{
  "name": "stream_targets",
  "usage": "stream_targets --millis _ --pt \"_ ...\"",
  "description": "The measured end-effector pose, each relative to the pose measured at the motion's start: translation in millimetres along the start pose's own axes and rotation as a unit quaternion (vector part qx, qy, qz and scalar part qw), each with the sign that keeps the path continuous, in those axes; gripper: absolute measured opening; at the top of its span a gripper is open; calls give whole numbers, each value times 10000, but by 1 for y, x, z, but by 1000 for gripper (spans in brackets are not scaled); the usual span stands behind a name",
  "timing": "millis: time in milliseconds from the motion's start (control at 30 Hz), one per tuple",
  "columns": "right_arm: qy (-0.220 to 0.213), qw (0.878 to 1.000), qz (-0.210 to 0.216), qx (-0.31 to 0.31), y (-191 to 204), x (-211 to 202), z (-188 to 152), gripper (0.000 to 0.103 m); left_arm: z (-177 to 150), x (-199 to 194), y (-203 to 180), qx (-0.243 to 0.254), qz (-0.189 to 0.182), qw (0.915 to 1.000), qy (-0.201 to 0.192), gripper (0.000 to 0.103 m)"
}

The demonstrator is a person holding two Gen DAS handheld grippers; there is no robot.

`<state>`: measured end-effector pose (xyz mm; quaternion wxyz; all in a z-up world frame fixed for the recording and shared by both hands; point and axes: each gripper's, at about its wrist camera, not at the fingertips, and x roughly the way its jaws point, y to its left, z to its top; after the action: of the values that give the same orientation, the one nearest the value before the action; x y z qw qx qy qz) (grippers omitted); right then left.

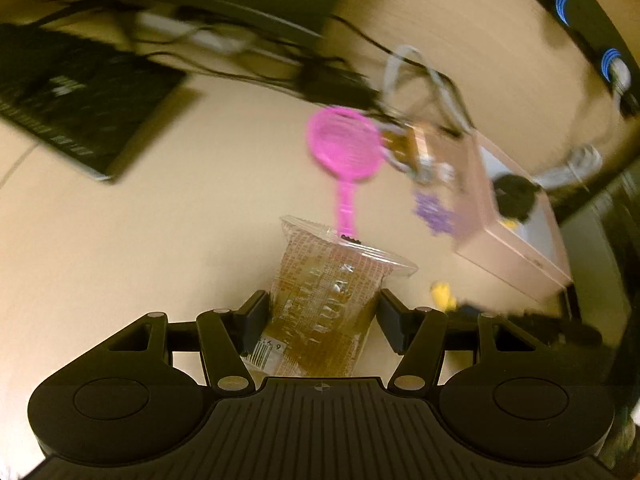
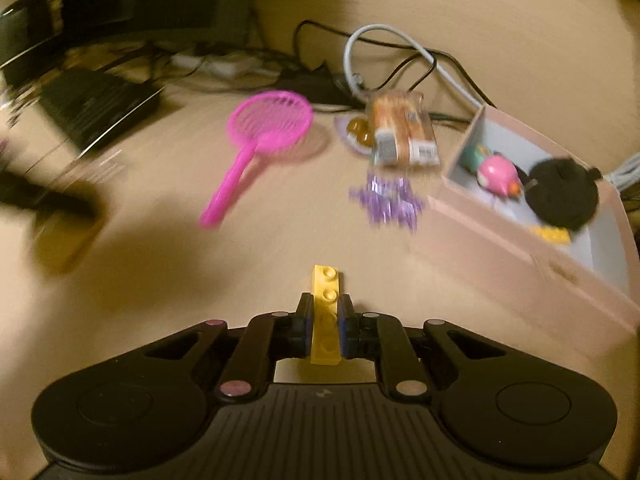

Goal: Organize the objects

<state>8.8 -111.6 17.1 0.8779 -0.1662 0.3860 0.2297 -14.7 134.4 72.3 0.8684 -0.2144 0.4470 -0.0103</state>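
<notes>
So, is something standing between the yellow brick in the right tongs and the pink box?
Nothing visible blocks it. The right tongs hold the yellow brick; bare table lies between it and the pink box. The purple trinket lies farther back.

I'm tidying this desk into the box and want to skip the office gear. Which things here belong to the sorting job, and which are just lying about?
For the job:
jelly cup in left claw
yellow brick in right claw
pink racket
purple bow
snack packet
pink box

Lying about:
keyboard
cables
</notes>
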Motion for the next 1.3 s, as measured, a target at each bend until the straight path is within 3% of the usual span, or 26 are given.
stream_targets --millis 67,133,267,433,567,833,867,900,1100,1300 --pt "-4 9987 -484 -175 -10 -12 -17 21 -1 8 -15 160 -109 9998 87 64" --pt "-9 9954 -949 -137 -24 -22 -29 37 -2 13 -29 317 -188 9992 141 64" --pt "-123 9881 -1526 151 -44 -39 -43 54 -4 20 -50 617 -183 9978 162 64" --pt "-162 9888 -858 1207 -54 -48 -47 79 -7 27 -60 800 -161 9963 261 64" --pt "-101 9821 -577 1789 -39 -36 -41 81 -10 25 -62 873 16 9959 241 64" --pt "152 9710 -1019 2156 -27 -3 -30 83 -14 10 -51 874 201 9959 99 64" --pt "136 9712 -991 2161 -27 -5 -31 80 -15 8 -49 858 200 9961 85 64" --pt "110 9730 -980 2085 -27 -6 -30 63 -15 7 -48 849 201 9962 74 64" --pt "-152 9833 -910 1567 -22 -25 -21 62 -17 3 -47 881 180 9959 45 64" --pt "-335 9830 -1016 1493 -31 -46 -22 62 -22 7 -61 1142 67 9934 117 64"
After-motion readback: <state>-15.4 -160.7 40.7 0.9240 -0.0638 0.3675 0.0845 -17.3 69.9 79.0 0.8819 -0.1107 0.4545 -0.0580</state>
